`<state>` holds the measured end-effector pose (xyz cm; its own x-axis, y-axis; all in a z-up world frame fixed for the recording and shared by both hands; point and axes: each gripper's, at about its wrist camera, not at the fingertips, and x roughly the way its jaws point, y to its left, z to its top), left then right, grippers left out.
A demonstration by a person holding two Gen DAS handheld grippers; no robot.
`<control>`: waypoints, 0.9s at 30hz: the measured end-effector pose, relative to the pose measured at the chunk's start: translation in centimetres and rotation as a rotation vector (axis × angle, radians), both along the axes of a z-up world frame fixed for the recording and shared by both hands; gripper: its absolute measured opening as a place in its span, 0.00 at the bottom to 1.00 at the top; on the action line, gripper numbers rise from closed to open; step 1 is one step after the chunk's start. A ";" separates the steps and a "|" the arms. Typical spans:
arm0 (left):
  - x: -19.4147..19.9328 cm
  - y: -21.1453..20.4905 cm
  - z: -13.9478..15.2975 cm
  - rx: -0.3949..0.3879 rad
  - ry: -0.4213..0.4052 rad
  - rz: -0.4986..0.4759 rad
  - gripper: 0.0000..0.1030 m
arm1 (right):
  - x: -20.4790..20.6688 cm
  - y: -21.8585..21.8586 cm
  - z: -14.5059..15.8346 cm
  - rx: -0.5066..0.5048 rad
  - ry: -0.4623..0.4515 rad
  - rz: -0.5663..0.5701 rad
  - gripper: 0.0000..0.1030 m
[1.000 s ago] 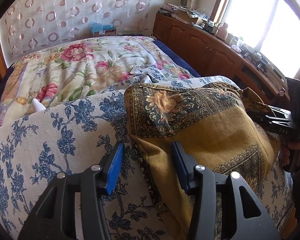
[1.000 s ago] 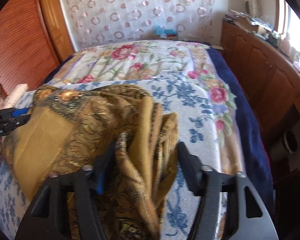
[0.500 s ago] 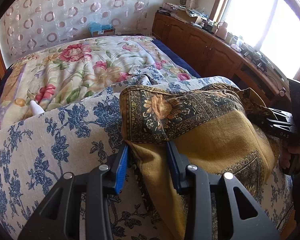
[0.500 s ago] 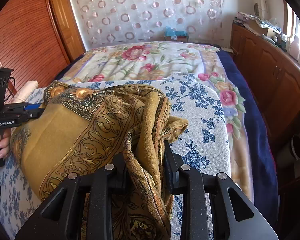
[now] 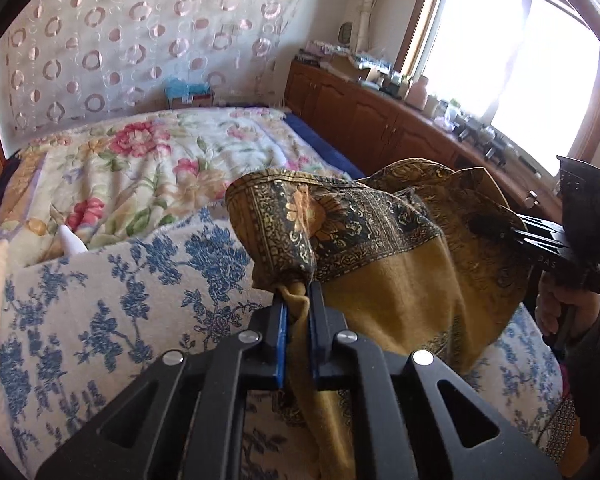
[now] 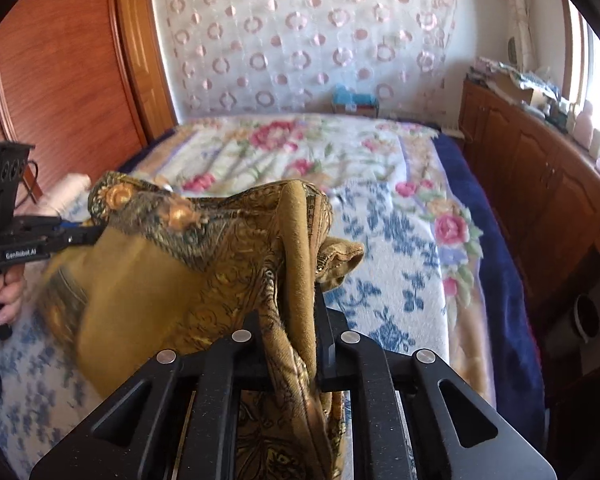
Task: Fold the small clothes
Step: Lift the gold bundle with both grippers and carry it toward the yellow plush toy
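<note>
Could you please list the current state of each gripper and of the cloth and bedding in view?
Left gripper: shut on the cloth's edge.
Right gripper: shut on bunched folds.
Mustard-gold patterned cloth: lifted, hanging between both grippers, unfolded.
Blue-and-white floral blanket: spread flat under the cloth.
Pink-flowered cream quilt: spread over the bed behind.

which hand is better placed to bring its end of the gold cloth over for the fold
Left, though it is close. The left tongs pinch one neat corner of the gold cloth; the right tongs clamp a thick bunched wad.

Right tool (image 6: 290, 312) pinches the mustard patterned cloth (image 6: 188, 276) above bed (image 6: 384, 216).
</note>
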<state>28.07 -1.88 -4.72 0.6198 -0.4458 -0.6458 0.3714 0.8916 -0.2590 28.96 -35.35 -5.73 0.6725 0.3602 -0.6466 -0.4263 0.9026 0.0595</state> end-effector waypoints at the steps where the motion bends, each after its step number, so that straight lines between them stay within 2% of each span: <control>1: -0.6 0.3 0.6 -0.004 -0.016 0.005 0.06 | -0.2 0.3 0.6 0.003 -0.014 0.006 0.09; 8: -5.3 4.9 4.3 -0.017 -0.131 0.094 0.06 | -0.7 4.0 4.3 0.028 -0.094 0.073 0.09; 13: -8.9 10.3 5.4 0.018 -0.187 0.223 0.06 | -0.2 9.7 5.9 0.039 -0.136 0.196 0.09; 15: -10.4 13.4 5.4 0.031 -0.206 0.305 0.06 | 0.6 12.8 6.4 0.036 -0.151 0.252 0.09; 21: -13.1 20.6 3.4 0.014 -0.214 0.503 0.06 | 2.9 24.5 7.7 0.004 -0.202 0.435 0.09; 27: -14.7 24.9 -0.5 -0.039 -0.176 0.638 0.06 | 3.9 35.8 8.0 -0.064 -0.264 0.597 0.09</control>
<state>13.42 23.01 -5.22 0.8646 0.0227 -0.5019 -0.1868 0.9419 -0.2791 32.82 0.43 2.28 0.5081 0.6871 -0.5194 -0.8479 0.5049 -0.1616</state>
